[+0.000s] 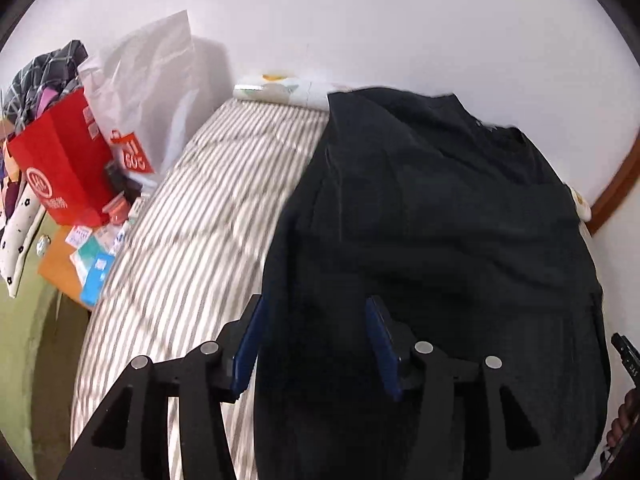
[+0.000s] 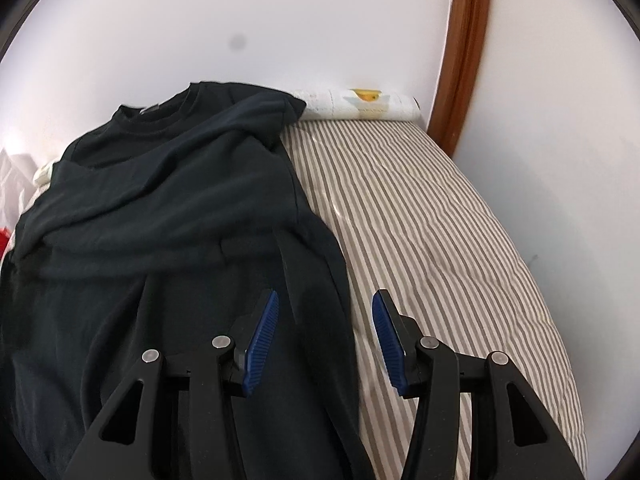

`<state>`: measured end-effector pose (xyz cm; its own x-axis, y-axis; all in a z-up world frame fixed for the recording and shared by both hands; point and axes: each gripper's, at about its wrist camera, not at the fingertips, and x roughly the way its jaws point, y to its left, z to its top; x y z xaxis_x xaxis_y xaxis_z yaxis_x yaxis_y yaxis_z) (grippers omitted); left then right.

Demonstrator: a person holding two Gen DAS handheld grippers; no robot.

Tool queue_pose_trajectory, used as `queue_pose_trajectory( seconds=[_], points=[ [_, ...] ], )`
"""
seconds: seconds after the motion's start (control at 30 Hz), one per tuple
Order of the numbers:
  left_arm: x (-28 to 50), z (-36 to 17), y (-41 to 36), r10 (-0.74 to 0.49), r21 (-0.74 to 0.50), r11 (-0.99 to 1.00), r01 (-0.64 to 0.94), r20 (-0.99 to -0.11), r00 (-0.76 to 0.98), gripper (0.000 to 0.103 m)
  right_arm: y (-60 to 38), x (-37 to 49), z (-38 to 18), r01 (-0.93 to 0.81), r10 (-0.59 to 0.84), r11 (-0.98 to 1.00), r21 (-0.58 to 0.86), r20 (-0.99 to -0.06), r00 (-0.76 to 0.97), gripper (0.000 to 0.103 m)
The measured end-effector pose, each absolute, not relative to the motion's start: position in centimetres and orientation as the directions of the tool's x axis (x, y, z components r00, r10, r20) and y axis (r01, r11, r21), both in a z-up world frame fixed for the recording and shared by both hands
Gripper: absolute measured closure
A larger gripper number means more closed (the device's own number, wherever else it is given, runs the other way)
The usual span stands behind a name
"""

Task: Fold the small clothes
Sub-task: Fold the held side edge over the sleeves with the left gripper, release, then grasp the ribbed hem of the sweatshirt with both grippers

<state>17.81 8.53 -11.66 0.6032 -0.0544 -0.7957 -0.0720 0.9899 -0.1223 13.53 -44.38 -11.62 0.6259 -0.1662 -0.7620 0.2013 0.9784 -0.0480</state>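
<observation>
Lying rumpled, soft black T-shirt point(image 2: 168, 208) covers striped bedding point(image 2: 420, 216), seemingly ungripped.

Soft, even indoor light fills both views, and the pale wall point(image 2: 280, 20) glares near white. Fisheye distortion bends every edge, with dark corners. The left wrist view smears with motion blur across the striped bed point(image 1: 192, 240); the black shirt point(image 2: 160, 200) swallows detail.

The left gripper point(image 1: 314, 308) has a matte black frame with triangular cut-outs, round silver pivot pins, and smooth blue pads point(image 1: 382, 340) lining its fingers. The right gripper point(image 2: 324, 304) is built alike, though its blue pads point(image 2: 262, 340) are finely ribbed across their faces.
</observation>
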Motion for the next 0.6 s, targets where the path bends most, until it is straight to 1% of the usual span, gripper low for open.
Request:
queue_pose_trajectory(
  seconds=[0.13,0.23,0.47,0.6],
  points=[
    [14.7,-12.6,8.6,-0.046,-0.097,0.994,-0.056,-0.807,0.589,0.054,-44.9,10.2,-12.4,0.187,-0.148,0.982,-0.039,-0.774,0.615,0.052],
    [12.4,-13.8,9.1,-0.055,-0.106,0.993,-0.056,-0.818,0.573,0.054,-45.3,7.5,-13.4,0.174,-0.109,0.985,-0.003,-0.793,0.599,0.051],
    [8.3,-16.2,10.1,-0.056,-0.102,0.993,-0.054,-0.835,0.548,0.054,-44.7,3.8,-15.5,0.14,-0.059,0.99,0.026,-0.817,0.573,0.05],
    [6.6,-16.5,10.1,-0.058,-0.099,0.994,-0.04,-0.817,0.573,0.054,-44.2,2.4,-16.1,0.132,-0.043,0.99,0.043,-0.807,0.589,0.05]
  ],
)
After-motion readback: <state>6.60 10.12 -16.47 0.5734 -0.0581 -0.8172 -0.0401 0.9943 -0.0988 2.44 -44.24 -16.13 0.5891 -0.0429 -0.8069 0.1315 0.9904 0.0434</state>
